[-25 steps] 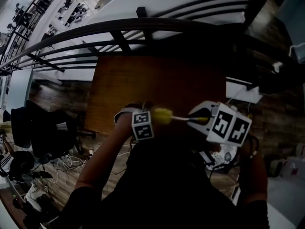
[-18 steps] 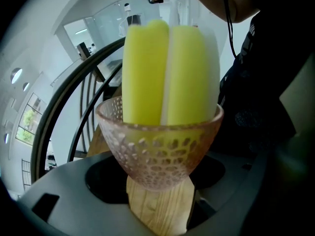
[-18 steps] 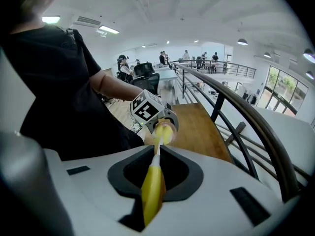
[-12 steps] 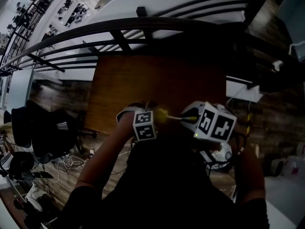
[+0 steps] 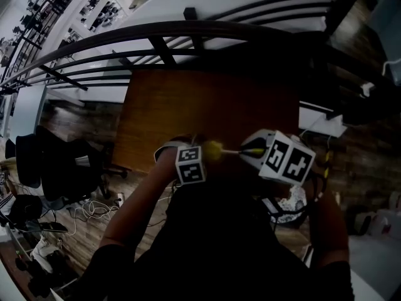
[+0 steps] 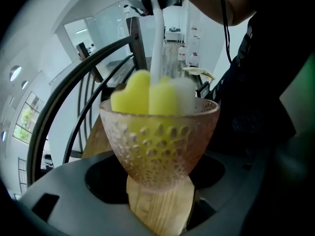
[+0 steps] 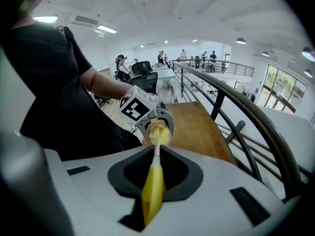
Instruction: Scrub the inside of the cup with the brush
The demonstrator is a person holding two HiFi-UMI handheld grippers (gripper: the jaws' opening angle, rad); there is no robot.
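Your left gripper (image 6: 160,203) pinches the cup (image 6: 160,141), which fills the space between its jaws. The jaws stand wide around the rounded bowl. The cup is pinkish, translucent glass with a flared rim, and rows of small dimples cover its wall. Below the bowl, deeper between the jaws, there is a piece with wood grain. You cannot tell whether it belongs to the cup.

Your right gripper (image 7: 153,191) is clamped on the brush (image 7: 152,193). It holds the glossy, tapered yellow handle, from which a thin white stem runs straight ahead of the jaws. The brush's long axis follows that gripper's own line and points at the left gripper, so its head sits inside the cup. The head is soft yellow foam with rounded lobes. Part of it rises above the rim and the rest shows only as a yellow glow through the dimpled glass. The cup's mouth faces the right gripper, and from there it shows as a small round opening just beside the left gripper's marker cube.

The contact pads of the left gripper are hidden behind the bowl and the dark housing. The rear end of the handle is cut off at the bottom edge of the right gripper view. In the head view the cup is almost lost in shadow above the wooden table (image 5: 207,105).
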